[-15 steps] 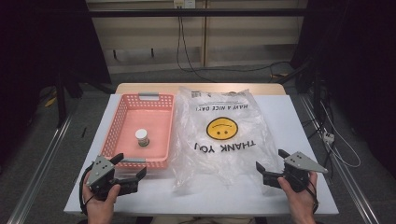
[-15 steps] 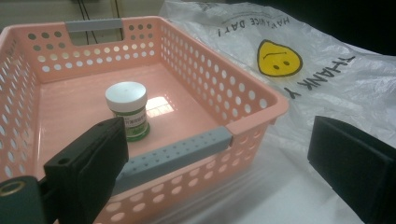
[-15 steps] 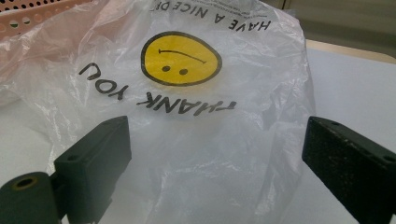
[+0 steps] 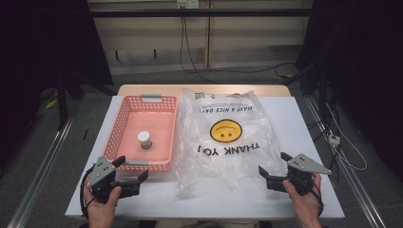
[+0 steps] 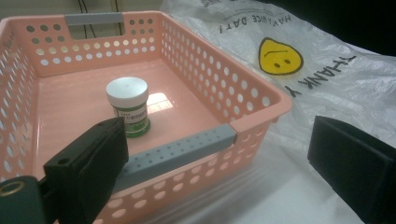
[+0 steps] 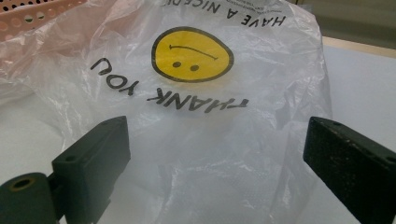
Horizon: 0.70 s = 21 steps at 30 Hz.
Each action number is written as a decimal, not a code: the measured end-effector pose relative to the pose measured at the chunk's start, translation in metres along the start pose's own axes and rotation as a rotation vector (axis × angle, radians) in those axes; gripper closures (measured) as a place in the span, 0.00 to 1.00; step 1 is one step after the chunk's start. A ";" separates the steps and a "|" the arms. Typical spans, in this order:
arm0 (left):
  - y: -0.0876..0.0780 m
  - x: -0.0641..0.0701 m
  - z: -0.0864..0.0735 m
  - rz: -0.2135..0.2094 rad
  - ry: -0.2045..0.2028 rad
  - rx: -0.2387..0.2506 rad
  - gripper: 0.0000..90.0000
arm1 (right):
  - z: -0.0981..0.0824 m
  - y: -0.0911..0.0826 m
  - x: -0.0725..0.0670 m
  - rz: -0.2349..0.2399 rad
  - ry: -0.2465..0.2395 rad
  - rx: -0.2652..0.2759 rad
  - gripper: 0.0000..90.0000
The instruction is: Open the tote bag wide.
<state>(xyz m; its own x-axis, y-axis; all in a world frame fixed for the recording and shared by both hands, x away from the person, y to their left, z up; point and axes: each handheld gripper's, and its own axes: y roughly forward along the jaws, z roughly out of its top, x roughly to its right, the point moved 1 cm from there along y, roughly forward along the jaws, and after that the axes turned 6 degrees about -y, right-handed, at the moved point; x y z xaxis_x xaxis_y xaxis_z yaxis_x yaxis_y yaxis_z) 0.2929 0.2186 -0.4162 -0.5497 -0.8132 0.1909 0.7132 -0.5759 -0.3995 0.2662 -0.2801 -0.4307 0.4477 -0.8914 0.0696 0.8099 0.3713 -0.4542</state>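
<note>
A pink perforated basket [image 4: 124, 124] with grey handles sits left of centre on the white table. Inside it stands a small white-lidded jar [image 4: 144, 140] with a green label; in the left gripper view the jar [image 5: 129, 105] is upright beyond the near grey handle [image 5: 180, 153]. A clear plastic bag [image 4: 228, 137] with a yellow smiley and "THANK YOU" lies flat to the basket's right. My left gripper [image 4: 133, 170] rests open just in front of the basket. My right gripper [image 4: 274, 163] is open at the bag's near right corner, nothing between its jaws. The bag [image 6: 196, 93] spreads ahead of it.
The white table [image 4: 309, 123] has bare surface to the right of the bag and along the near edge. Cables [image 4: 340, 142] hang off the right side. Metal floor rails run along both sides of the table.
</note>
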 end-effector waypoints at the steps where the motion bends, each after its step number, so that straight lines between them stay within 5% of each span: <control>1: 0.001 0.000 0.000 0.002 0.006 -0.002 0.05 | 0.001 0.000 0.000 0.004 0.002 0.000 0.08; 8: 0.001 0.000 0.000 -0.003 0.013 -0.003 0.05 | 0.006 0.008 -0.005 0.023 -0.013 -0.034 0.09; 13: 0.000 -0.001 0.000 -0.005 0.016 -0.005 0.05 | 0.018 0.009 -0.016 0.044 -0.080 -0.024 0.12; 21: 0.001 0.000 -0.001 -0.016 0.026 -0.024 0.05 | 0.030 0.020 -0.026 0.079 -0.071 -0.075 0.14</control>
<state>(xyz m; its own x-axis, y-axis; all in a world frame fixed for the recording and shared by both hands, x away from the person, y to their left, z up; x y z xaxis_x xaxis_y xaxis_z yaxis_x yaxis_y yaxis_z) 0.2933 0.2178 -0.4174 -0.5721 -0.8016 0.1740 0.6942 -0.5861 -0.4179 0.2825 -0.2418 -0.4151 0.5370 -0.8385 0.0926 0.7415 0.4169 -0.5257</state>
